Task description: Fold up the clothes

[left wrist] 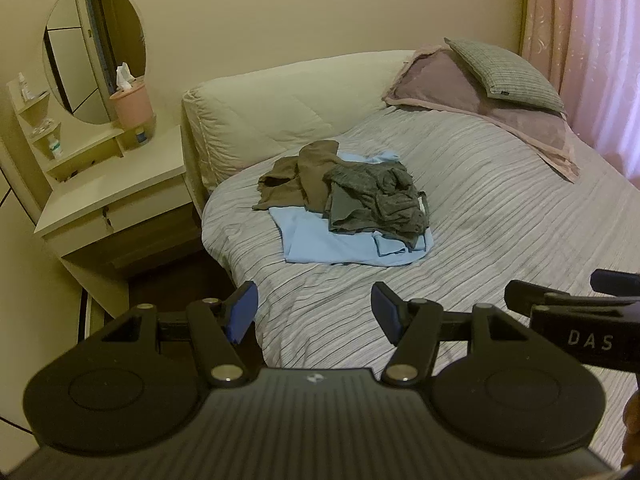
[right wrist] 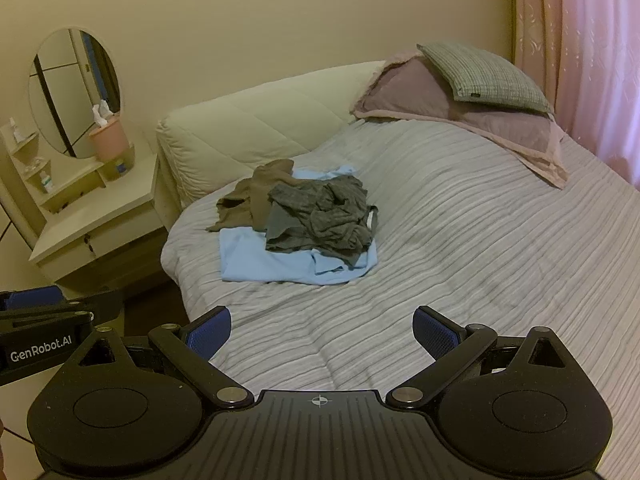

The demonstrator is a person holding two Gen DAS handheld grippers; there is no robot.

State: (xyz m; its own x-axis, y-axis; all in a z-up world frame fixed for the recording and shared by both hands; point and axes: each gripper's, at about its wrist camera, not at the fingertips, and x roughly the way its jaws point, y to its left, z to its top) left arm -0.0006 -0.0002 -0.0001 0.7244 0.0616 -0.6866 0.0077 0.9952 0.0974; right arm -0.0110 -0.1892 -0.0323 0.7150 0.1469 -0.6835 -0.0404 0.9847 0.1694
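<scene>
Clearly, from the left wrist, 3 garments lie heaped on the striped bed (left wrist: pixel 500 216): a grey garment (left wrist: pixel 376 200) crumpled on top, a brown garment (left wrist: pixel 300 180) beside it, a light blue garment (left wrist: pixel 320 240) spread beneath. Judging from that, lifting the grey piece by 2 edge points would free it cleanly. The left gripper (left wrist: pixel 314 312) hangs wide apart, holding and touching nothing, well short of the heap.

From the right wrist, the right gripper (right wrist: pixel 322 334) also gapes wide and empty above bare bedding, with the heap ahead.
</scene>
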